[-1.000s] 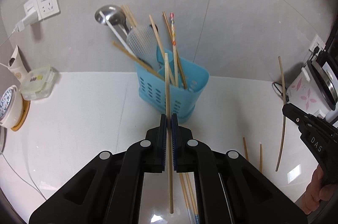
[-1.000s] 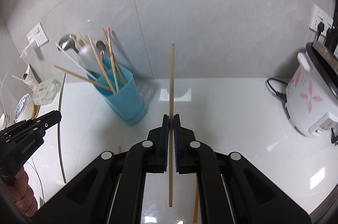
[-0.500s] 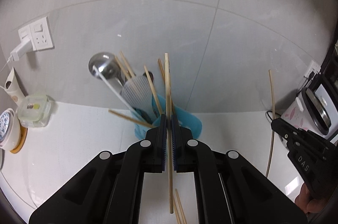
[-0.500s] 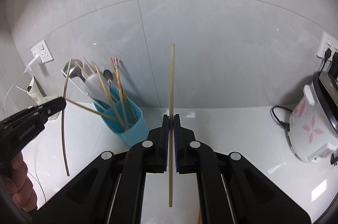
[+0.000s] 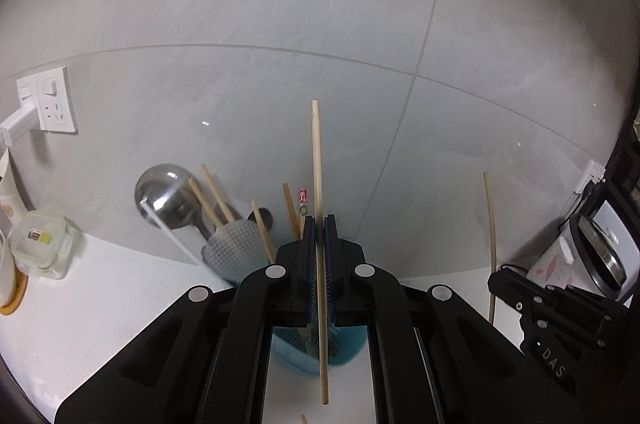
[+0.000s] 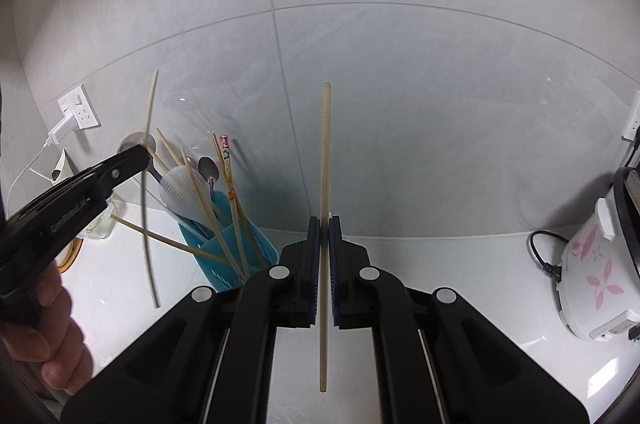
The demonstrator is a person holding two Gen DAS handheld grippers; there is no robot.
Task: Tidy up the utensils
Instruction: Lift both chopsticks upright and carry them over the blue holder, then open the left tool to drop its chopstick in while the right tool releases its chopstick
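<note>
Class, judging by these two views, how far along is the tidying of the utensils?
Done: several chopsticks and spoons stand in the blue holder. In hand: the left tool and right tool each clamp one chopstick. Left: drop both in; one stick end shows on the counter below.

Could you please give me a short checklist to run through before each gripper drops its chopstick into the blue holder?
1. Left gripper shut on its plain wooden chopstick: ok.
2. Right gripper shut on the other plain wooden chopstick: ok.
3. Both sticks upright in the jaws, long ends above and below: ok.
4. Left stick lined up over the perforated blue plastic utensil holder: its lower end shows over the holder in the left wrist view, but how high it hangs: cannot tell.
5. Right stick over the holder: not ok, the holder stands off to its left.
6. Free room among the chopsticks, steel ladle and white dimpled rice paddle already inside: cannot tell.
</note>
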